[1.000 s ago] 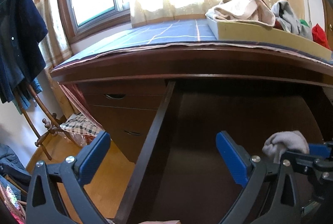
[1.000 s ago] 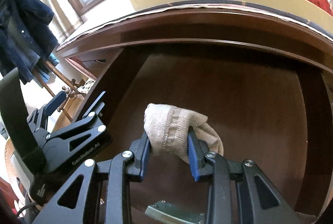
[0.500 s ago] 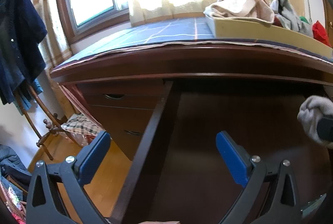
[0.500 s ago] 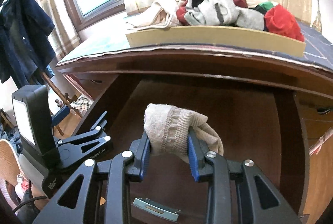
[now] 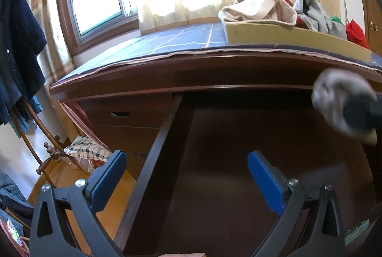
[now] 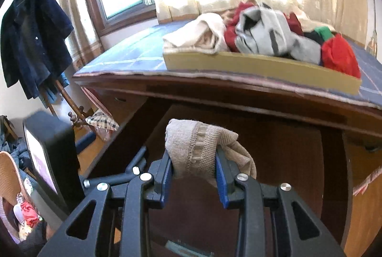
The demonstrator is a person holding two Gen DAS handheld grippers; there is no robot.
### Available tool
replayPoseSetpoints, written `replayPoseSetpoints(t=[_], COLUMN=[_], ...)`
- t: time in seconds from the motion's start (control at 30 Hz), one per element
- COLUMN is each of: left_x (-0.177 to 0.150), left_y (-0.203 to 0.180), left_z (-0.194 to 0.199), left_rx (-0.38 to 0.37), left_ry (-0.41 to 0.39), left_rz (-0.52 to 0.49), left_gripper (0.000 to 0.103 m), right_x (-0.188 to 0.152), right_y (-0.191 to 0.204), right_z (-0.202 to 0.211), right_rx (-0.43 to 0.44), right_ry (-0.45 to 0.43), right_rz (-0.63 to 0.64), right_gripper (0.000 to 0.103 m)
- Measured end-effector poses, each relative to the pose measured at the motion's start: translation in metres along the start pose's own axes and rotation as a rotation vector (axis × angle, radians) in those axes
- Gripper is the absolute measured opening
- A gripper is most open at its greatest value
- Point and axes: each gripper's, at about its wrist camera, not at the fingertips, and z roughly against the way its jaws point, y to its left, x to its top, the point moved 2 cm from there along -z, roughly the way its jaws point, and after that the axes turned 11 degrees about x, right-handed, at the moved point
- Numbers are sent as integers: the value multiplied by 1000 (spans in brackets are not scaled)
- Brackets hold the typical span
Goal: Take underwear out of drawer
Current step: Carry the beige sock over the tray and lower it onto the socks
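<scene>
Clamping down on a bundle of beige knit underwear (image 6: 203,147), the right gripper (image 6: 194,175) has its two blue pads pressed into the fabric from either side, jaws narrow, the ribbed band bulging up above them and a loose fold spilling over the right-hand finger. That bundle hangs in the air above the open drawer (image 6: 298,161), clear of its dark wooden floor, and just below the front edge of the desk top. From the left wrist view the same bundle shows as a blurred grey-beige lump (image 5: 339,99) at the right edge, level with the desk's front edge and above the drawer's floor. The left gripper (image 5: 186,175) is spread wide with nothing between its blue pads; it hangs over the left side wall of the drawer (image 5: 152,173), one pad outside that wall, the other over the drawer's floor. Up above the drawer, on the desk's blue checked cloth (image 6: 133,54), sits a shallow yellow tray (image 6: 250,64) heaped with clothes (image 6: 267,34): cream, grey, dark red, green and bright red pieces piled past its rim. Left of the drawer, two shut drawer fronts (image 5: 126,123) with recessed pulls. Farther left of the drawer, a wooden coat stand carries a dark navy jacket (image 6: 33,39), and a checked cloth (image 5: 86,149) lies low near the floor beside it.
</scene>
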Motion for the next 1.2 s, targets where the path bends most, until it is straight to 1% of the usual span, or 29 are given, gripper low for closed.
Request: replayPoseSetpoints(t=[0.27, 0.37, 0.53, 0.63, 0.77, 0.87, 1.0, 1.1, 1.2], left_x=[-2, -2, -1, 0, 0, 0, 0, 0, 1], left_y=[-1, 0, 1, 1, 0, 1, 1, 1, 1], left_z=[4, 4, 3, 2, 2, 2, 2, 1, 1], left_rx=[0, -3, -1, 2, 3, 7, 13, 16, 21], left_ry=[-13, -16, -19, -16, -16, -13, -9, -8, -8], left_rz=[-4, -4, -5, -4, -5, -5, -5, -4, -4], left_gripper=[103, 103, 103, 103, 103, 103, 103, 103, 103], right_x=[45, 55, 67, 68, 62, 66, 79, 96, 116], right_y=[5, 0, -26, -35, -44, -54, -71, -81, -91], right_z=[14, 19, 37, 48, 69, 83, 97, 105, 107], right_rx=[-3, -22, -71, -82, -117, -152, -184, -219, -217], right_ry=[-94, -122, -170, -181, -203, -225, -257, -279, -287], right_rz=[32, 29, -23, -47, -44, -42, -48, -28, -30], right_gripper=[34, 34, 34, 34, 34, 34, 34, 34, 34])
